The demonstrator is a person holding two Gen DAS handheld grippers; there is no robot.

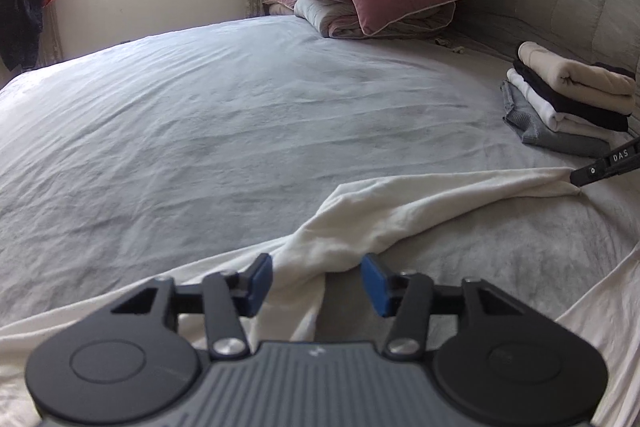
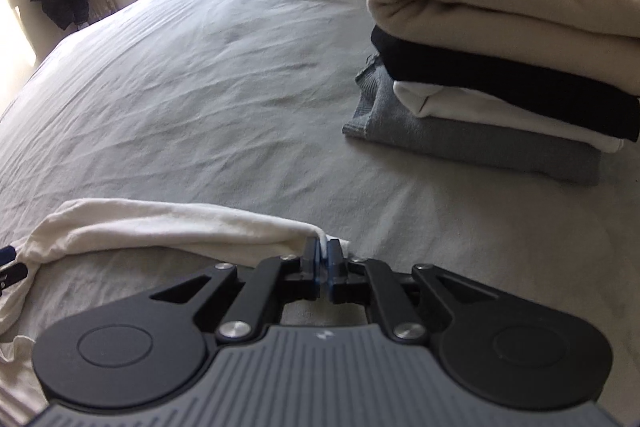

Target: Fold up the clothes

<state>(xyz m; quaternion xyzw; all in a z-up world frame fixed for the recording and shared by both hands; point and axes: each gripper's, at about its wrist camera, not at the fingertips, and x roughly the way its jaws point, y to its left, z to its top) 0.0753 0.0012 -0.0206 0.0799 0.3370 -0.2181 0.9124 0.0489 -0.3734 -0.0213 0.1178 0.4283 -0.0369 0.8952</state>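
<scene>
Our left claw (image 1: 317, 277) stood apart over the white garment (image 1: 400, 211); right claw (image 2: 323, 259) pinched its corner, spreading before folding.

Right gripper (image 2: 323, 259) seemingly pinching white garment (image 2: 160, 223).

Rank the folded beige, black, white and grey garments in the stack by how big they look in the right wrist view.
1. beige garment, though it sits on top and may look bigger for it
2. black garment
3. grey garment
4. white garment, mostly covered
</scene>
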